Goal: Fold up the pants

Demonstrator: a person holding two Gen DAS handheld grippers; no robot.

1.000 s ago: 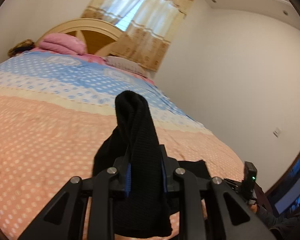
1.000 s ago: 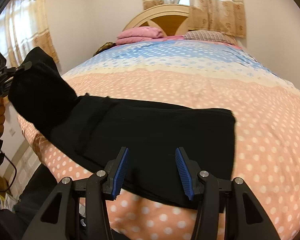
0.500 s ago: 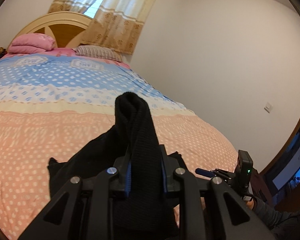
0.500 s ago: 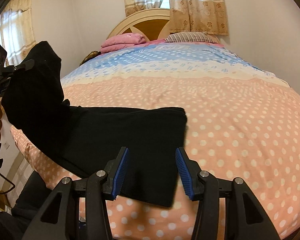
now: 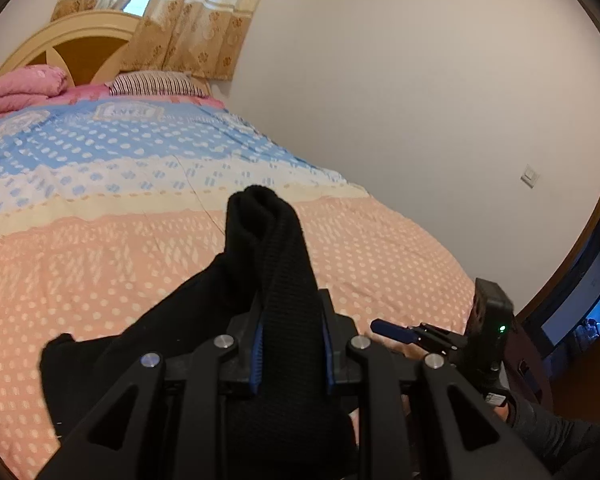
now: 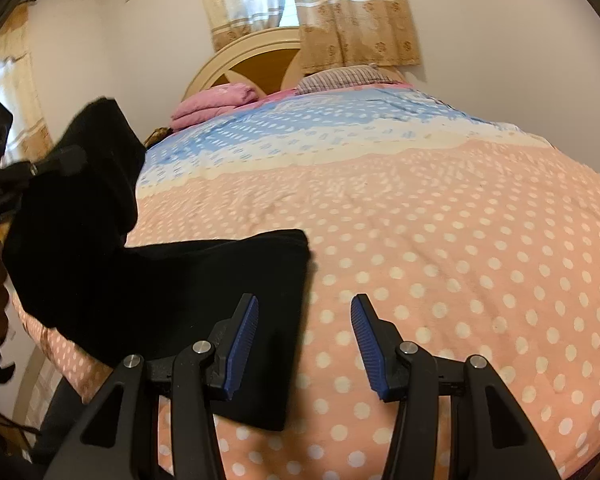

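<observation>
Pants (image 6: 204,304) half lifted off the bed (image 6: 440,264): left claw (image 5: 291,354) clenched on a bunched end, raised apparently to carry it over for a fold, right claw (image 6: 303,346) released, cloth just left of it.

Dotted quilt (image 6: 440,264) across the bed, peach near, blue beyond. Pink bedding (image 5: 24,88) and striped pillow (image 5: 156,84) against the headboard (image 6: 260,56). Curtains (image 6: 356,12) behind.
</observation>
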